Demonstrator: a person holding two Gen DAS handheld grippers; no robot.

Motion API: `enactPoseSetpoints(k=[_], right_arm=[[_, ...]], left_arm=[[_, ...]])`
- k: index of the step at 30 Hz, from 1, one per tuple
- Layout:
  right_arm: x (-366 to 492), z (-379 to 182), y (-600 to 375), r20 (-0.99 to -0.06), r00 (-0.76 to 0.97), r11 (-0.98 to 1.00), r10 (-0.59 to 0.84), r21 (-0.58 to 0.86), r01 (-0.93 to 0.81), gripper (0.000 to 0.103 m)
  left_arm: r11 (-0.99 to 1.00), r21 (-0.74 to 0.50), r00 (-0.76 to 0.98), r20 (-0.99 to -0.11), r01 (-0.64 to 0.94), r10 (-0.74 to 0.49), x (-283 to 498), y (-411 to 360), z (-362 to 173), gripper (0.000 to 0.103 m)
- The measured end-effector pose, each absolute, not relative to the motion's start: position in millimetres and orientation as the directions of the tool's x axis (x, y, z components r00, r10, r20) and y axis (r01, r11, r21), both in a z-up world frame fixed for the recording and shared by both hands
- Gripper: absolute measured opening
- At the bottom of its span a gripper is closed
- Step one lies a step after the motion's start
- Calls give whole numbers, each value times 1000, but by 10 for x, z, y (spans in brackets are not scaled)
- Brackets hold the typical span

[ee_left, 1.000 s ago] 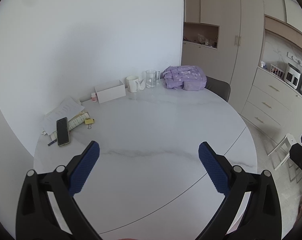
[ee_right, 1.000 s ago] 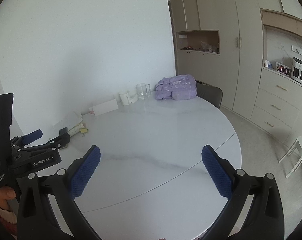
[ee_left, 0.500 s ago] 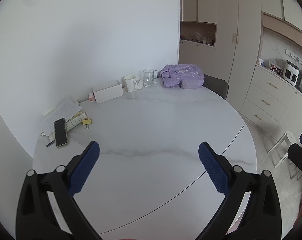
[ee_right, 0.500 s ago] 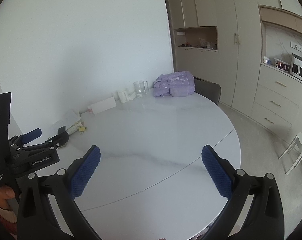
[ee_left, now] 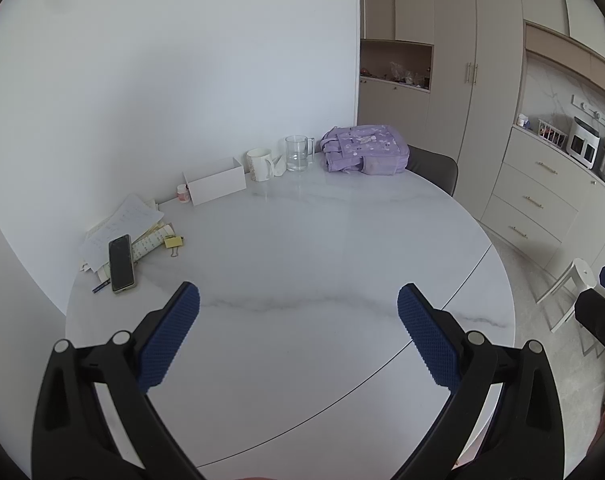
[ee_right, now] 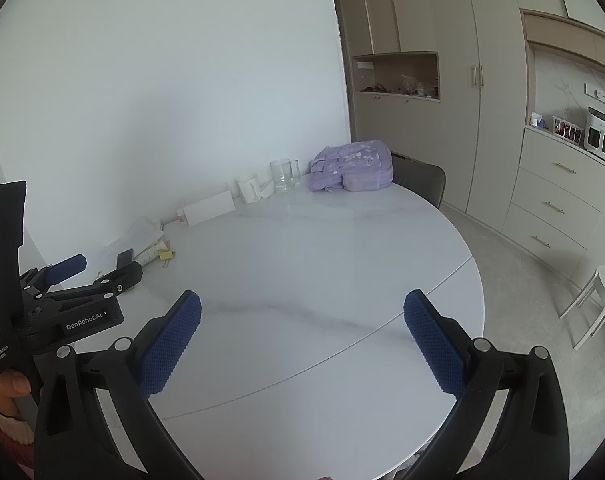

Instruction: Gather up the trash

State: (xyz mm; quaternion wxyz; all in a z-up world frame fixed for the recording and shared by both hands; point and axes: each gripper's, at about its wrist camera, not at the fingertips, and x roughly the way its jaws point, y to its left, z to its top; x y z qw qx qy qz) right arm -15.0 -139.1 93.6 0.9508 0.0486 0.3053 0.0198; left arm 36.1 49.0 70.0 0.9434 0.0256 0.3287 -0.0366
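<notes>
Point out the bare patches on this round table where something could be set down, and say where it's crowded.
The table is bare across its whole middle and near side, from the binder clip and phone rightward to the seam and the far right rim. Crowding runs along the wall: papers, white box, mug, glass mug, purple backpack. Both grippers, left and right, hang open and empty.

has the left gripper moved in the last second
Yes. In its own view the phone and white box have slid left and slightly down against the left gripper, so it has swung slightly right.
</notes>
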Motion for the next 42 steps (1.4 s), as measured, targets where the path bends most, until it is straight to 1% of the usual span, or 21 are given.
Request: enactPoseSetpoints(k=[42], right_arm=[[-235, 888, -1464, -588, 807, 995, 55, 101, 6, 101]], left_arm=[[996, 32, 782, -622, 89, -50, 335, 468, 663, 95]])
